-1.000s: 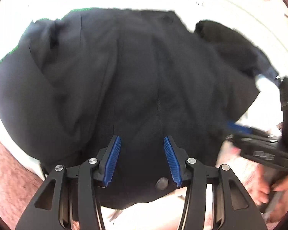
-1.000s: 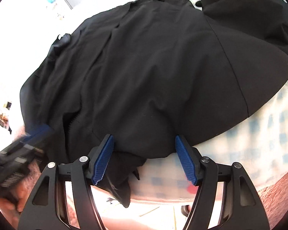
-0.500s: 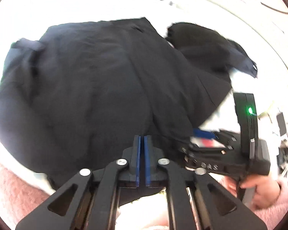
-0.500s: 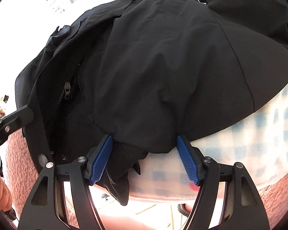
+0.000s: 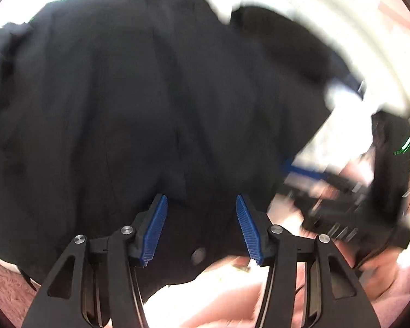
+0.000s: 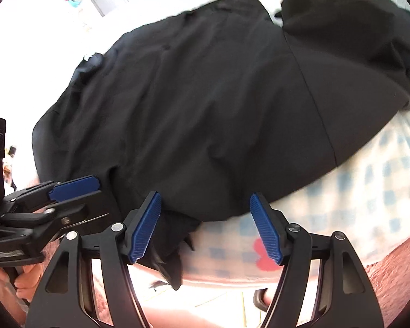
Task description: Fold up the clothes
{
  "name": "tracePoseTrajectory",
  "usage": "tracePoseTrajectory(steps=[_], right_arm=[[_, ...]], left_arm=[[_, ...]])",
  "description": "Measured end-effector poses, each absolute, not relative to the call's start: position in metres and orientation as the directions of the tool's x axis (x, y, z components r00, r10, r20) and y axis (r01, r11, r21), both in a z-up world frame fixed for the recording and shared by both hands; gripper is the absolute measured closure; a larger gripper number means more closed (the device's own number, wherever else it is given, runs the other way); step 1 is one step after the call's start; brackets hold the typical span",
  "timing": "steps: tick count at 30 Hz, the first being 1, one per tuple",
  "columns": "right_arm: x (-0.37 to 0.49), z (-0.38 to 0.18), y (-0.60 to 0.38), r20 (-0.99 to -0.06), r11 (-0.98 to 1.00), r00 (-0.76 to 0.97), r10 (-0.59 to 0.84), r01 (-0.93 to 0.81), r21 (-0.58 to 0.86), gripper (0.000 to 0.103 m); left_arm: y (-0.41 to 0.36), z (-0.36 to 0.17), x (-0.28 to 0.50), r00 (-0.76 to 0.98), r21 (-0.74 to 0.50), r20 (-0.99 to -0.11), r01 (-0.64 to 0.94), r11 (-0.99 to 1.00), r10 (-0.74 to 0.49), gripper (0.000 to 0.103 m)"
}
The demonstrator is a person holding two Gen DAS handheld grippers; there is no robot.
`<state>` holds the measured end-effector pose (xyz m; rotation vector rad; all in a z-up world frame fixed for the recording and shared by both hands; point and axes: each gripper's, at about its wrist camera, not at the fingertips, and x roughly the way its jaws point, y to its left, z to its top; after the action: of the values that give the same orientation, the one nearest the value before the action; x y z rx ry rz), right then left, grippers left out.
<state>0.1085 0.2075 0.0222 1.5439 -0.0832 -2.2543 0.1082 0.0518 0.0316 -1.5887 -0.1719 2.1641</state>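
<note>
L claw (image 5: 201,225): jaws spread, blue pads (image 5: 156,229) apart, have just been opening again; nothing pinched. Black jacket (image 5: 150,95) hem lies under/behind the gap, a metal snap (image 5: 198,255) on the fabric showing between the pads, but pads don't press on it. View motion-blurred.

R claw (image 6: 205,225): jaws wide, released, no grip. Its left pad (image 6: 147,227) sits over the jacket's (image 6: 205,104) dangling lower corner, right pad over the checked cloth; whether either pad touches fabric, can't tell.

Outward: jacket spread flat, front down or up not clear, covering most of a blue-and-white checked blanket (image 6: 369,186) w/ a red patch (image 6: 262,251) near its near edge. A second bunched black part, prob. hood or sleeve (image 6: 347,19), lies at the far right end, touching the body of the jacket. Pink fuzzy fabric (image 6: 396,268) along the near edge, both views.

From R view, L claw (image 6: 76,188) is seen at left, just beside the jacket's near-left edge, held by a hand (image 6: 19,281). From L view, R claw (image 5: 309,172) is a blur at right, near the jacket's right edge.
</note>
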Motion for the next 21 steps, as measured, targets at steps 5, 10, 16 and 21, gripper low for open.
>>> tracePoseTrajectory(steps=[5,10,16,21], right_arm=[[0.110,0.030,0.234,-0.853,-0.912,-0.345,-0.390,0.269,0.309,0.036],[0.097,0.015,0.245,-0.866,-0.930,-0.355,-0.353,0.233,0.284,0.038],[0.099,0.037,0.274,-0.825,-0.914,-0.395,-0.405,0.177,0.364,0.038],[0.084,0.071,0.329,-0.783,-0.922,-0.514,-0.352,0.047,0.384,0.038]], left_arm=[[0.052,0.043,0.121,-0.330,-0.410,-0.804,-0.294,-0.863,0.494,0.051],[0.061,0.032,0.100,-0.256,-0.420,-0.837,-0.268,-0.867,0.484,0.050],[0.069,0.048,0.107,-0.305,-0.477,-0.773,-0.297,-0.827,0.556,0.050],[0.108,0.073,0.086,-0.330,-0.464,-0.740,-0.380,-0.800,0.586,0.050]])
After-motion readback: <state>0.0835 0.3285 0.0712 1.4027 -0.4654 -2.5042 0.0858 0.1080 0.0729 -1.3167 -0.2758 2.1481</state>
